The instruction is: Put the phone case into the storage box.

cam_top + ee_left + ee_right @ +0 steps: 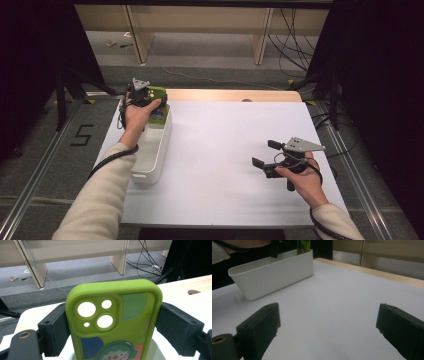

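Green phone case, upper left of the high view, clamped upright by left gripper over white bin; right gripper wide open, empty; risk: snagging rim, tipping outside.

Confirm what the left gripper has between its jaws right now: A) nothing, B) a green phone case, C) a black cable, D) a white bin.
B: in the left gripper view the two black jaws press on both sides of the green phone case, held over the far end of the white bin.
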Motion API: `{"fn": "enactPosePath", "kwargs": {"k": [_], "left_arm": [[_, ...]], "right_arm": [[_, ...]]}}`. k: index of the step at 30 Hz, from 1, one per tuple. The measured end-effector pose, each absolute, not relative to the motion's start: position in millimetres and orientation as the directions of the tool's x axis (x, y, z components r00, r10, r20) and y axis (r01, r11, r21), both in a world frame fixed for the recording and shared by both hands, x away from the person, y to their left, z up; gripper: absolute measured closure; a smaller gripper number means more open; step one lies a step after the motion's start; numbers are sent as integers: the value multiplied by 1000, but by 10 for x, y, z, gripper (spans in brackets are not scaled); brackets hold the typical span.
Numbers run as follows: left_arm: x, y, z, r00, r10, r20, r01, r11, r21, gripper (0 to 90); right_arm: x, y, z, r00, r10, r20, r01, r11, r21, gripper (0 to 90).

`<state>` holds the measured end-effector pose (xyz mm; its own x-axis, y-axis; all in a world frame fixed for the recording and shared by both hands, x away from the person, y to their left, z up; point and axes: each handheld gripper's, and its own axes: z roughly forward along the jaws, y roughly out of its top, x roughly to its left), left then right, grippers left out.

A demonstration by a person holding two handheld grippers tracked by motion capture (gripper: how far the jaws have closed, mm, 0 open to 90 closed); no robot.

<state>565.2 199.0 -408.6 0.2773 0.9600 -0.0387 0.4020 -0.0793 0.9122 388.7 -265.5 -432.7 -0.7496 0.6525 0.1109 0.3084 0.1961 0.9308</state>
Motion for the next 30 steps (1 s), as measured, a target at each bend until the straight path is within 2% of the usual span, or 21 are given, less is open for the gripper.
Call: {"fn": "enactPosePath", "kwargs": {"k": [30], "left_arm": [[5693,1993,-4180,277,960,-53,449,-80,890,157]], "right_arm": [[3889,-2654,-4334,-749,653,114,312,196,930,64]]}}
